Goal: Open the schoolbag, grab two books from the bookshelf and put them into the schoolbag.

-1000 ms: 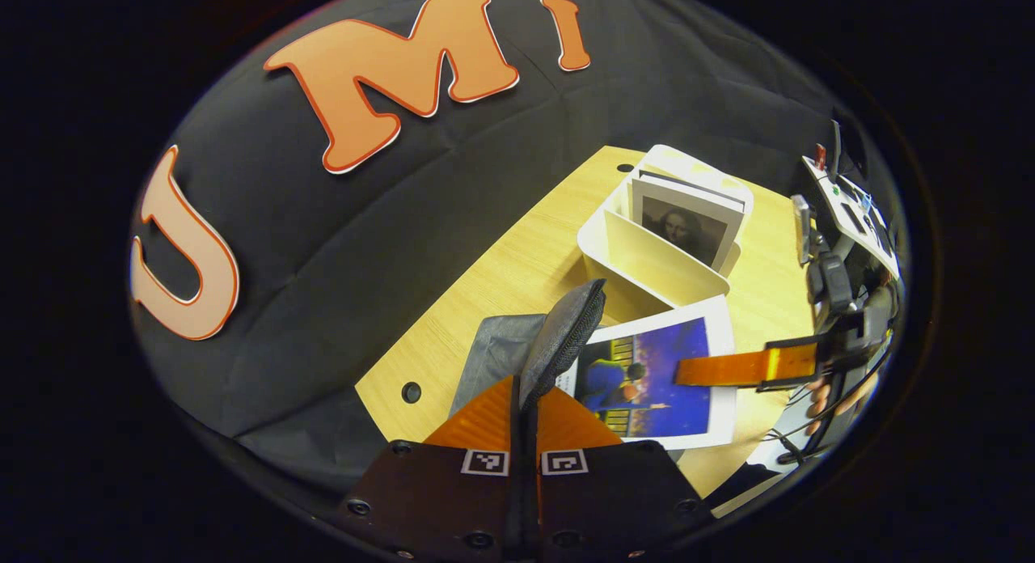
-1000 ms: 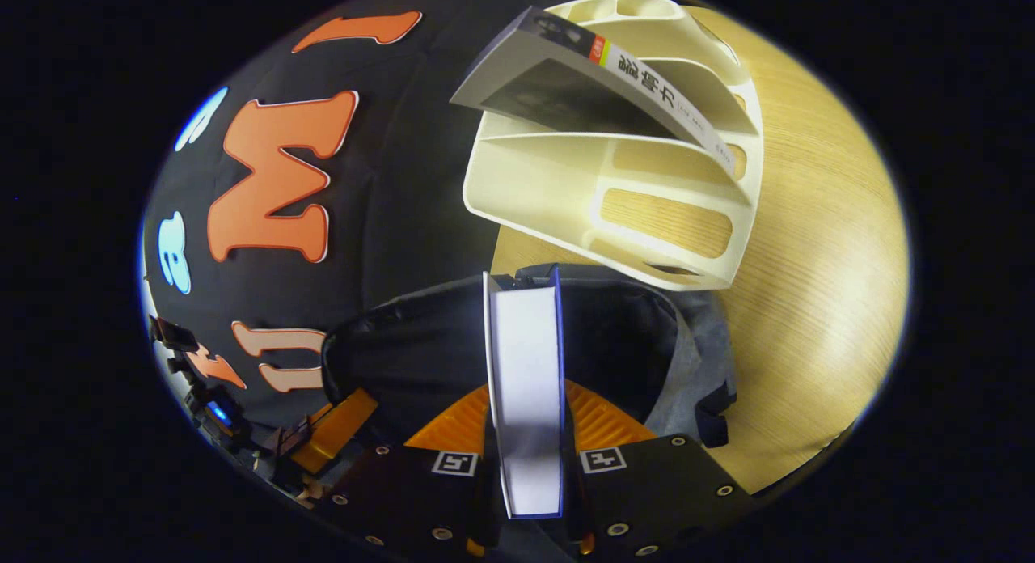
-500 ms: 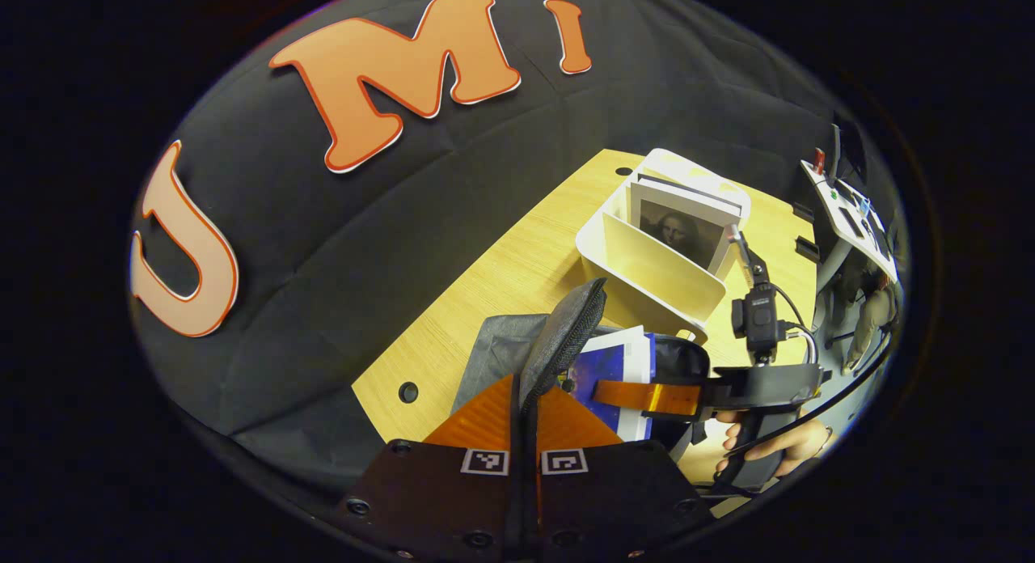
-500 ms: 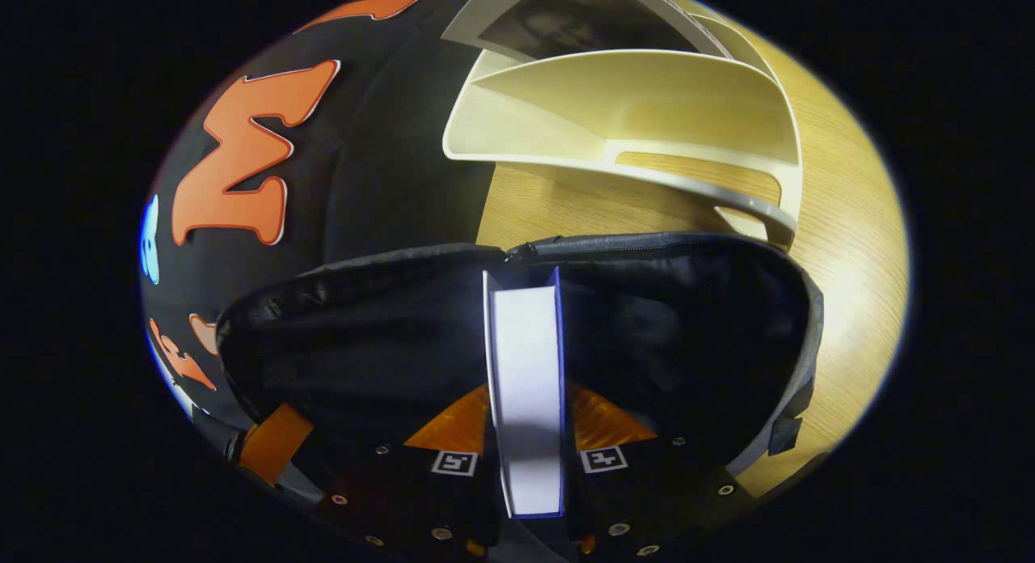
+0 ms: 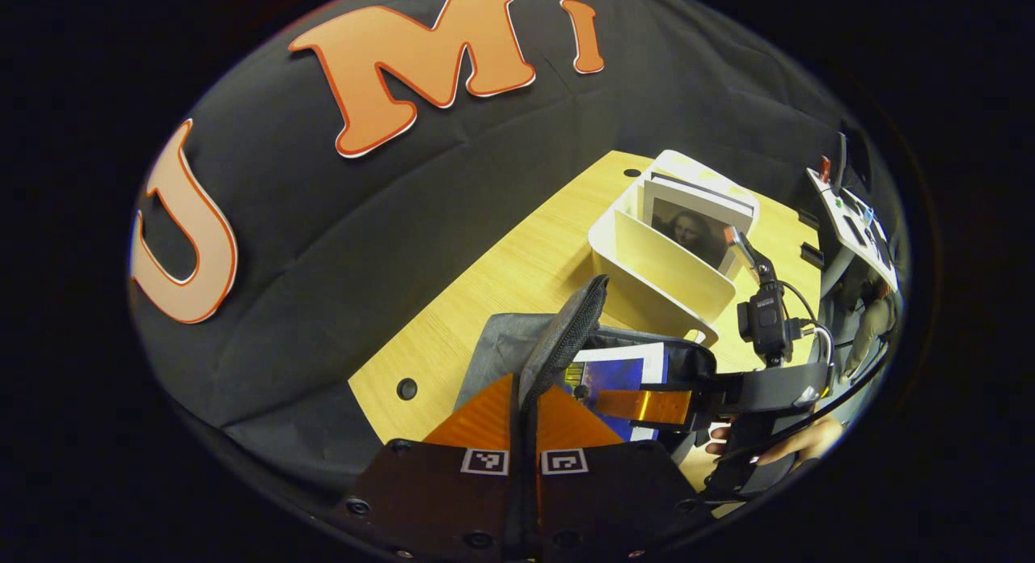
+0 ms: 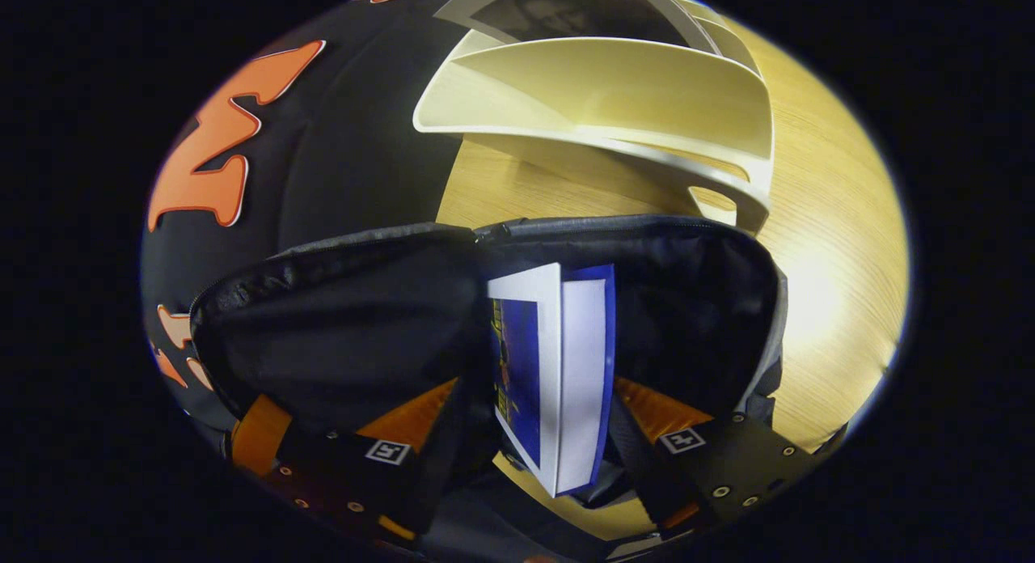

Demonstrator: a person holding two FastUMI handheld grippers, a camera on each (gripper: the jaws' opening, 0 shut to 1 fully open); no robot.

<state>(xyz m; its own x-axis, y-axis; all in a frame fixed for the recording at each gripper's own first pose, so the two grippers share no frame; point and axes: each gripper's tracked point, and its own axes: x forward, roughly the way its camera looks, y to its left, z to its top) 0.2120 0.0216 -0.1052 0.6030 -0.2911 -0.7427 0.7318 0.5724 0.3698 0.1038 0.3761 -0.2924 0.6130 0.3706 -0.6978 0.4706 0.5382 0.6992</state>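
Observation:
My left gripper [image 5: 525, 385] is shut on the grey zippered rim of the schoolbag [image 5: 566, 336] and holds it up off the wooden table [image 5: 501, 280]. The bag's black inside [image 6: 687, 304] gapes wide. A blue-covered book [image 6: 558, 377] stands tilted inside the mouth, also visible as the blue book [image 5: 618, 369] from the left. My right gripper [image 6: 534, 389] is open, its orange fingers [image 6: 655, 409] spread to either side of the book. The right gripper [image 5: 647, 405] reaches into the bag. Behind stands the white bookshelf [image 5: 663, 268] with a portrait-covered book [image 5: 695, 227].
The bookshelf [image 6: 614, 86] sits just beyond the bag's far rim, its front slots bare. A hand [image 5: 776, 446] holds the right gripper at the table's near right. A white stand with devices [image 5: 857, 215] is at the far right. The black cloth wall runs along the table's left side.
The right gripper carried the blue book down into the bag's mouth, then its fingers spread and the book tipped free. The left gripper kept its hold on the bag's rim.

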